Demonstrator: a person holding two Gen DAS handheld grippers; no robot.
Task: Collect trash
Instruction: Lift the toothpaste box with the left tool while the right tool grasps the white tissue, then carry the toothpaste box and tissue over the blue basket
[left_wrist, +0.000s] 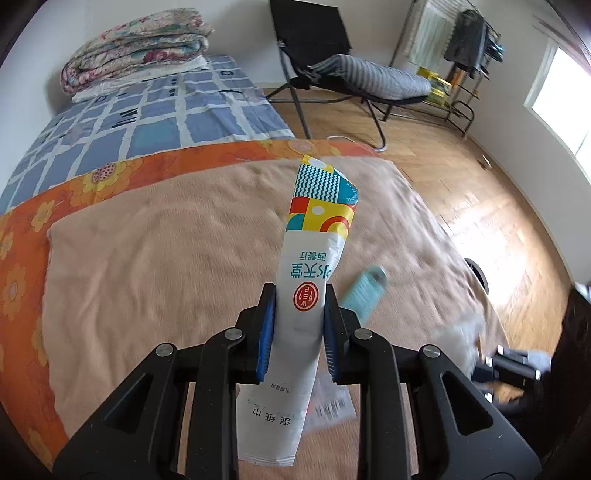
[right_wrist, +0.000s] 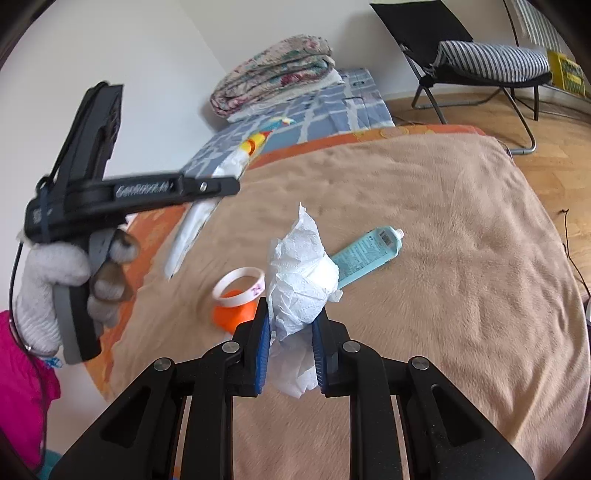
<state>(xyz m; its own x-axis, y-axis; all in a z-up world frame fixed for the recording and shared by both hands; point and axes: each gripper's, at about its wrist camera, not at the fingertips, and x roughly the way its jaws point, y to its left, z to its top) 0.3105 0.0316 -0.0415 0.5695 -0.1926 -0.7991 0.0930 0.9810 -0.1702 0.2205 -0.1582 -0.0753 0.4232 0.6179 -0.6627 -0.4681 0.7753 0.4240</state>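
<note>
Left wrist: left gripper clamps wrapper — lifted.

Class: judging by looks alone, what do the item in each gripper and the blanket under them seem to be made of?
Wrapper: likely glossy printed plastic film, smooth with creases. Tissue: soft embossed white paper, crumpled. Blanket: fuzzy tan fleece-like fabric with matte nap.

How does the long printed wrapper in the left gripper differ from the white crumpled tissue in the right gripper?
The long printed plastic wrapper is flat, smooth and tall, standing far above the left gripper; the white crumpled paper tissue is a bunched, wrinkled lump over the right gripper. The wrapper carries teal, yellow and red patterns with print; the tissue is plain white. Both are clamped between blue pads, above the beige blanket.
</note>
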